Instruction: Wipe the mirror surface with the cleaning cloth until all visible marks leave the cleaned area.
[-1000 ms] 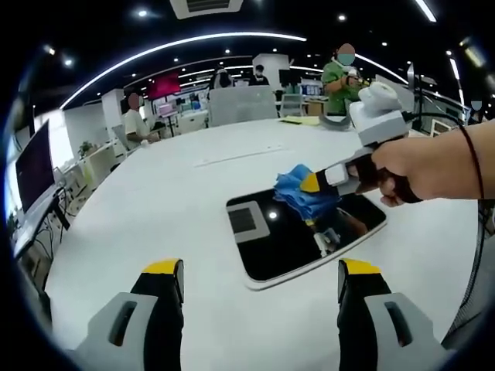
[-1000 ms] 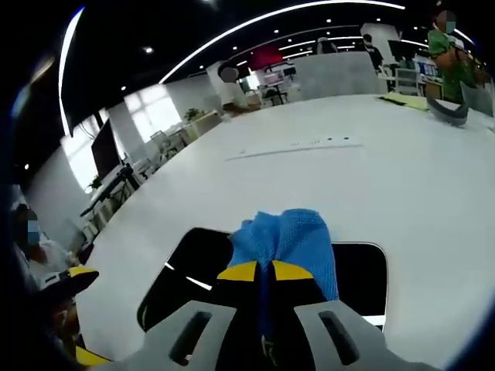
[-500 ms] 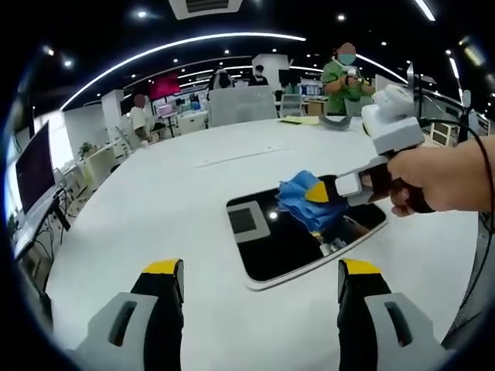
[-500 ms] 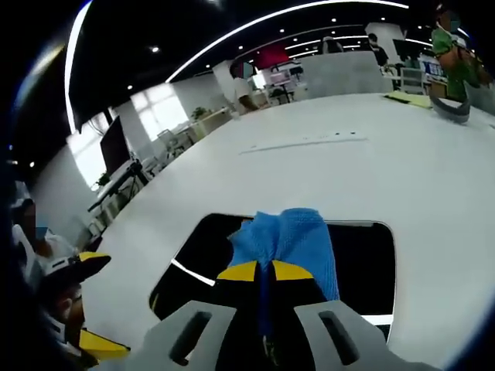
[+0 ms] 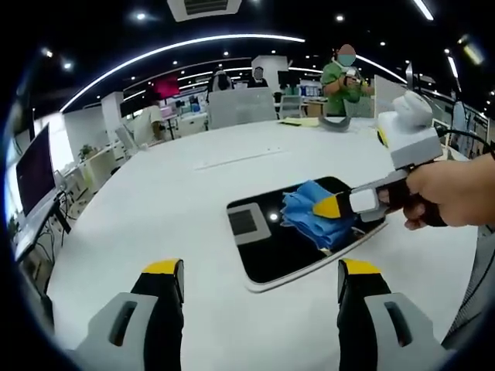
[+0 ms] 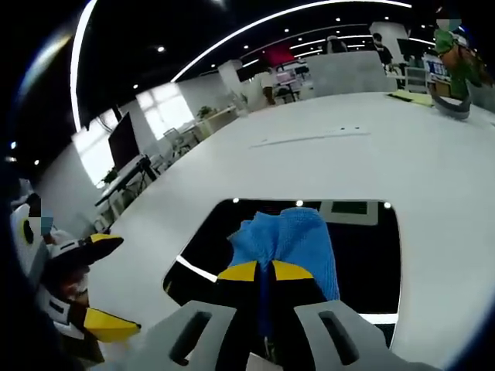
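A dark rectangular mirror (image 5: 267,247) (image 6: 363,247) with a white rim lies flat on the white table. A blue cleaning cloth (image 5: 313,220) (image 6: 290,239) rests on its surface, pinched in my right gripper (image 6: 263,272), which enters the left gripper view (image 5: 334,207) from the right, held by a hand. My left gripper (image 5: 259,270) hovers open over the table in front of the mirror's near edge, with nothing between its jaws. It also appears at the left edge of the right gripper view (image 6: 97,282).
The round white table (image 5: 155,209) stretches wide around the mirror. A thin strip (image 5: 240,157) lies further back, and a grey curved object (image 5: 334,122) with yellow paper sits at the far side. Several people, desks and monitors stand in the office behind.
My right gripper has dragged the blue cloth from the mirror's far edge toward its middle and nearer right part. The left gripper has stayed in place.
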Demonstrator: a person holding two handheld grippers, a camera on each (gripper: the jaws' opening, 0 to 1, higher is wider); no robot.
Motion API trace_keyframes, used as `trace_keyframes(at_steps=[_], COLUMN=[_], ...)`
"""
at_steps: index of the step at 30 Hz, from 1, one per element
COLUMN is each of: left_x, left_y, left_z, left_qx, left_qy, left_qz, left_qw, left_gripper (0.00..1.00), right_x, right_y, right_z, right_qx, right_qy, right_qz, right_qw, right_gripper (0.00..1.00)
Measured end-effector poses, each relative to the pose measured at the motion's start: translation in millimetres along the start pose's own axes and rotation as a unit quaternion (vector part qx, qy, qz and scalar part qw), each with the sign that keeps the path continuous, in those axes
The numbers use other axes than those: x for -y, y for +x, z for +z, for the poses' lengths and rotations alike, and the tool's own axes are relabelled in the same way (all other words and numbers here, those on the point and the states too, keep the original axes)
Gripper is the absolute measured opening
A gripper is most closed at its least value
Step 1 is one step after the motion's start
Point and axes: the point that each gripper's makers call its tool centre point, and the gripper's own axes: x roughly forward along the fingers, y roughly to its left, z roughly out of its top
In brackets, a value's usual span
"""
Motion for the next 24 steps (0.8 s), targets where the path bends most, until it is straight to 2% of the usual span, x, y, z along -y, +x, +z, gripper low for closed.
trace_keyframes(at_steps=[24], left_x=[0.4], left_y=[-1], left_z=[1.0], left_qx=[0.002], left_qy=[0.000], left_qz=[-0.001], left_qw=[1.0000], left_gripper=[0.82], right_x=[-5], right_y=[-11], right_z=[-11.1], right_qx=[0.004], right_qy=[-0.017], right_qz=[0.009], right_qw=[0.9998], right_gripper=[0.01])
